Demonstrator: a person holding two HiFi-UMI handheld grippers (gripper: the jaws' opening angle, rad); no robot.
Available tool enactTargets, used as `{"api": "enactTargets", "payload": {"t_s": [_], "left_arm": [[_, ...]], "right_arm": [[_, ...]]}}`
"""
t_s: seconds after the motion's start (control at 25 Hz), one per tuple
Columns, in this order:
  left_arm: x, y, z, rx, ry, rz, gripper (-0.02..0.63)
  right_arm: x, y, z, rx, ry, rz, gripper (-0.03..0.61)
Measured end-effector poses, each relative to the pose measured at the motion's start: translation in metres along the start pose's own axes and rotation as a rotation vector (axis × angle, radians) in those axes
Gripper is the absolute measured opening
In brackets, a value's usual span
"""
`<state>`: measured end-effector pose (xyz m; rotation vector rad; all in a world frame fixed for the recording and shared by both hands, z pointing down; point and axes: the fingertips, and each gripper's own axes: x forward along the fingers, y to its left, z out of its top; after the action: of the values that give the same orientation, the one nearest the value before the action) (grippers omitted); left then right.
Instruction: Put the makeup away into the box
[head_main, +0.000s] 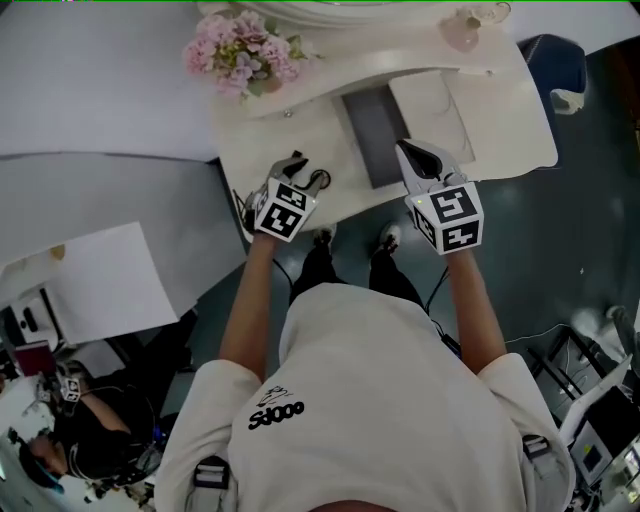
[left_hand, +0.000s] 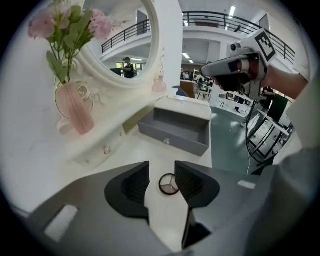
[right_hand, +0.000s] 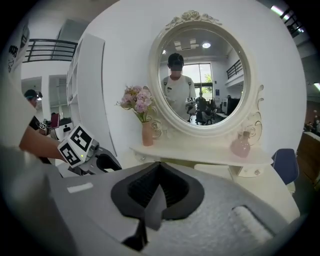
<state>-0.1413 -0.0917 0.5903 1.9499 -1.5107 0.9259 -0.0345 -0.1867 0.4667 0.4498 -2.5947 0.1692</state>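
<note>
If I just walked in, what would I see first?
The big oval mirror at the back of the white dressing table, with pink flowers to its left. In front, a grey drawer stands open, and a round makeup compact lies between the open jaws of the left gripper.

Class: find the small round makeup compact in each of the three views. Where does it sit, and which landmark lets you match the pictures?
Head view: the small round dark-rimmed makeup compact lies on the white dresser top, just right of the left gripper.
Left gripper view: the compact sits low centre, between the open jaws.
Right gripper view: not in it.
Shared landmark: the pink flower bouquet, in all three views.
</note>
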Motion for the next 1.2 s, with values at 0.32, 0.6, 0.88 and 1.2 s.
{"api": "enactTargets", "payload": {"t_s": [0.32, 0.6, 0.88, 1.2], "left_arm": [[0.026, -0.012, -0.045, -0.056, 0.11, 0.015, 0.266], [0.051, -0.015, -0.051, -0.054, 0.113, -0.011, 0.314], [0.062, -0.017, -0.065, -0.062, 0.136, -0.002, 0.251], [0.061, -0.018, -0.063, -0.03, 0.136, -0.006, 0.232]], "right_arm": [[0.009, 0.003, -0.02, -0.018, 0.045, 0.079, 0.002], [0.007, 0.008, -0.039, -0.028, 0.078, 0.081, 0.002], [-0.002, 0.005, -0.057, 0.022, 0.097, 0.046, 0.002], [-0.008, 0.002, -0.058, 0.052, 0.088, 0.023, 0.002]]}}
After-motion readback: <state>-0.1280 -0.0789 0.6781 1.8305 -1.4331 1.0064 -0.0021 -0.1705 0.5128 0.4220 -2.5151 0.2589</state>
